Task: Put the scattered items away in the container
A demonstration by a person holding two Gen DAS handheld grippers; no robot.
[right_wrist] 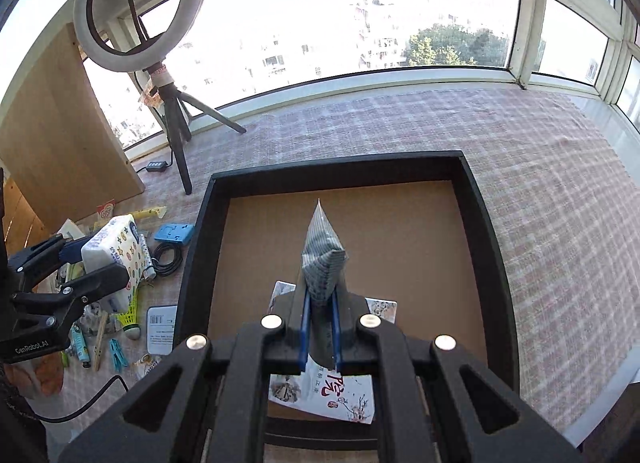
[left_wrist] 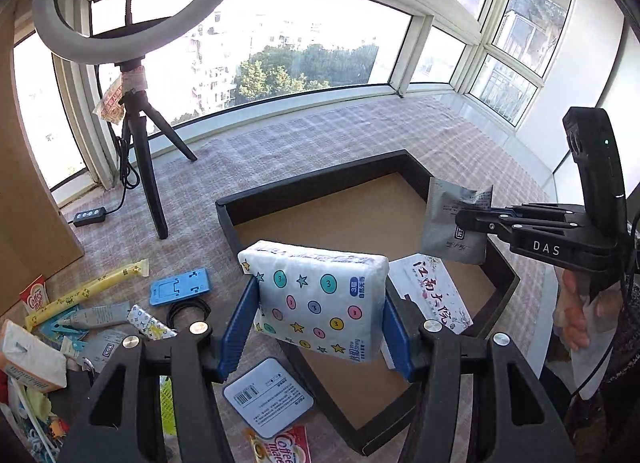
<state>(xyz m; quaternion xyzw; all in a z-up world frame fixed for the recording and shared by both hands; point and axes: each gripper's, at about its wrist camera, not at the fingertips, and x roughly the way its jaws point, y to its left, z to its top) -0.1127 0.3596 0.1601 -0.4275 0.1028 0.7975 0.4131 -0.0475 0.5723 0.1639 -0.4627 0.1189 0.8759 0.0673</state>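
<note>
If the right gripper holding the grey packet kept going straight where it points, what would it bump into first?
Probably the brown floor of the black tray. The right gripper, shut on the grey packet, points down into it; only the white card lies there, nearer its base. Depth is hard to judge.
</note>
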